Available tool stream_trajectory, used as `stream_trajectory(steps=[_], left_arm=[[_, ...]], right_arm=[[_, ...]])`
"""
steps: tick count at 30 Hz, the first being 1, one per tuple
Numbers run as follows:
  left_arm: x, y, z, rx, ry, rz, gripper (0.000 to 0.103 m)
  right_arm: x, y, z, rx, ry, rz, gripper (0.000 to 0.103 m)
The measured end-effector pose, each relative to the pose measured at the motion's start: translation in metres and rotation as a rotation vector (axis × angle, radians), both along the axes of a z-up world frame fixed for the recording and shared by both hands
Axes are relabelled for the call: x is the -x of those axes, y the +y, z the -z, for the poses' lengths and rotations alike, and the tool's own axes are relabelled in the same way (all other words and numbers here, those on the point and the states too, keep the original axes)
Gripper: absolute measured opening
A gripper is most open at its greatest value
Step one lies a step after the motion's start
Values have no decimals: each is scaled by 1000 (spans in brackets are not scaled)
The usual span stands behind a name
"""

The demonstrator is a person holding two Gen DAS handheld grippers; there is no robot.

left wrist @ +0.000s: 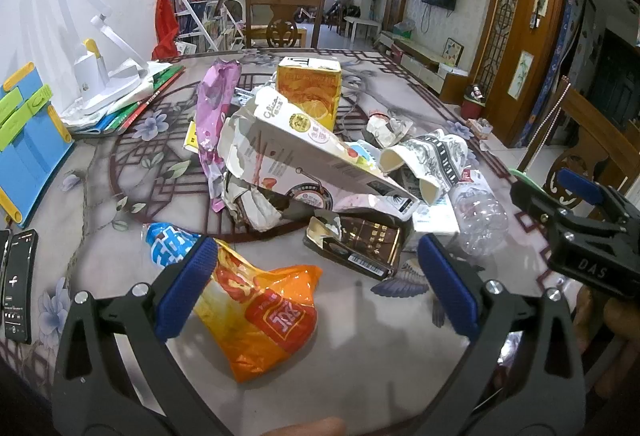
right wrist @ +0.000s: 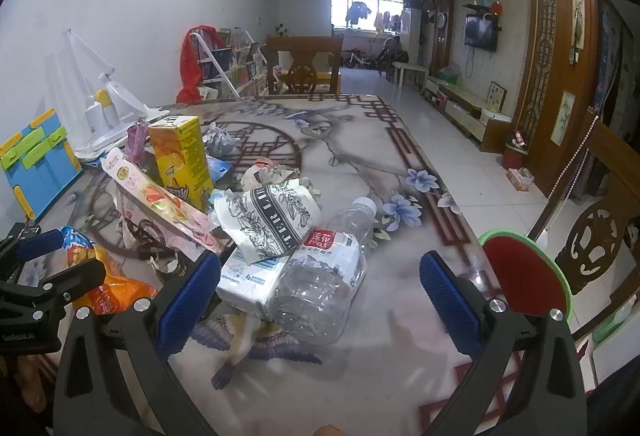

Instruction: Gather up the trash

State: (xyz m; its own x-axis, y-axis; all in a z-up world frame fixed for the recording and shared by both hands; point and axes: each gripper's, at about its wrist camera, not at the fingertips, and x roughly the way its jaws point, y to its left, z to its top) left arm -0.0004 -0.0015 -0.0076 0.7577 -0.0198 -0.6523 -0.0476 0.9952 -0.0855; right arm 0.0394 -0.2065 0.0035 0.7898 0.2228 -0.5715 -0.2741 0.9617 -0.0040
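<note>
Well, the trash sits heaped in the middle of the flowered table [left wrist: 120, 268], and both grippers hang over its near edge with their blue pads spread wide and nothing between them. From the left wrist camera, the left gripper [left wrist: 316, 288] has an orange snack bag [left wrist: 260, 316] lying flat between its fingers, the bag's upper corner tucked just behind the left pad [left wrist: 186, 288]. At about twelve o'clock from that gripper the pile rises: a torn white biscuit box [left wrist: 296, 151] slants across the heap, a yellow juice carton [left wrist: 310, 89] stands upright behind it, and a purple wrapper [left wrist: 214, 115] curls up at eleven o'clock. A dark flattened box with a barcode [left wrist: 356, 244] lies just ahead, toward one o'clock. The right gripper [left wrist: 580, 220] shows at three o'clock in that view, also parted. From the right wrist camera, the right gripper [right wrist: 320, 300] has a crushed clear plastic bottle [right wrist: 324, 276] lying on its side between its fingers, resting against a white tissue packet [right wrist: 248, 284]; a black-and-white patterned paper bag [right wrist: 268, 220] lies crumpled on top of both at eleven o'clock. A red bin with a green rim [right wrist: 524, 272] stands off the table at two o'clock. Against the wall at ten o'clock are a white desk lamp [right wrist: 108, 111] and a blue book stand [right wrist: 36, 163].
</note>
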Motion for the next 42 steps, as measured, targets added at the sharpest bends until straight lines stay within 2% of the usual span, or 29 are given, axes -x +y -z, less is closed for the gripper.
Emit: stream_trajectory(steps=[33, 42], left_arm=[[-1, -5, 9, 6, 20, 3, 98], [-6, 0, 17, -4, 84, -12, 98]], right_arm=[[-1, 1, 1, 4, 2, -3, 96], [-6, -2, 6, 4, 32, 2, 96]])
